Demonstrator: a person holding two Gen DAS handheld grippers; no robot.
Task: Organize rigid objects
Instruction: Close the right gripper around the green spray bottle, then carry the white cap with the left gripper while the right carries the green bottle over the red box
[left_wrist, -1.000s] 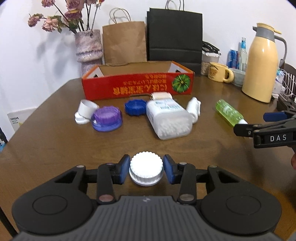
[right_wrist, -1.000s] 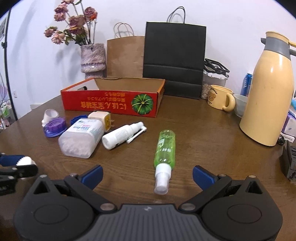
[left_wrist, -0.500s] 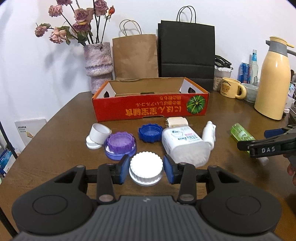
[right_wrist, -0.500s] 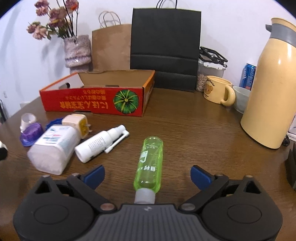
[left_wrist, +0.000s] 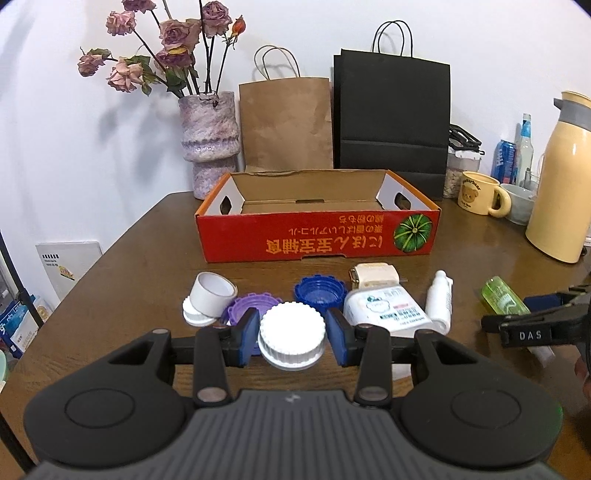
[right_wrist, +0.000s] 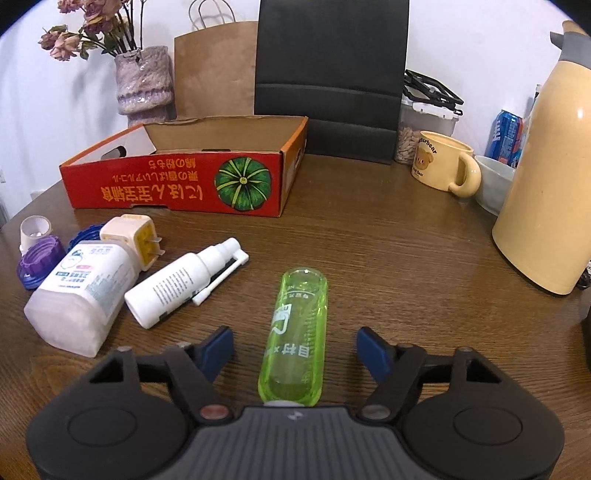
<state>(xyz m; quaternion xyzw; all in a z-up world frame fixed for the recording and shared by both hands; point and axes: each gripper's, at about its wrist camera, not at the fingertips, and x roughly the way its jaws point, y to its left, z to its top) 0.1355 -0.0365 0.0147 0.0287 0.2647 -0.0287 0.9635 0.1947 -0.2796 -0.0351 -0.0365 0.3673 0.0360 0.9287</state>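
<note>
Left gripper (left_wrist: 292, 335) lifted clamping white cap (left_wrist: 291, 339), right gripper (right_wrist: 294, 350), marked "DAS", wide open astride green bottle (right_wrist: 295, 334)

The left wrist view looks forward along the left claw (left_wrist: 291, 338), raised over the bench (left_wrist: 122, 295) and facing the long printed side of the red box (left_wrist: 317, 236) head-on, with the wall beyond. The right wrist view sits lower and nearer the bench top, looking forward along the right claw (right_wrist: 293, 349) and angled slightly left, so the red box (right_wrist: 177, 184) lies ahead to the left of that claw. Both views share the red box, the green bottle (left_wrist: 502, 297) (right_wrist: 295, 332), and the yellow thermos (left_wrist: 561, 192) (right_wrist: 546, 177). The right claw also shows at the right edge of the left view.
</note>
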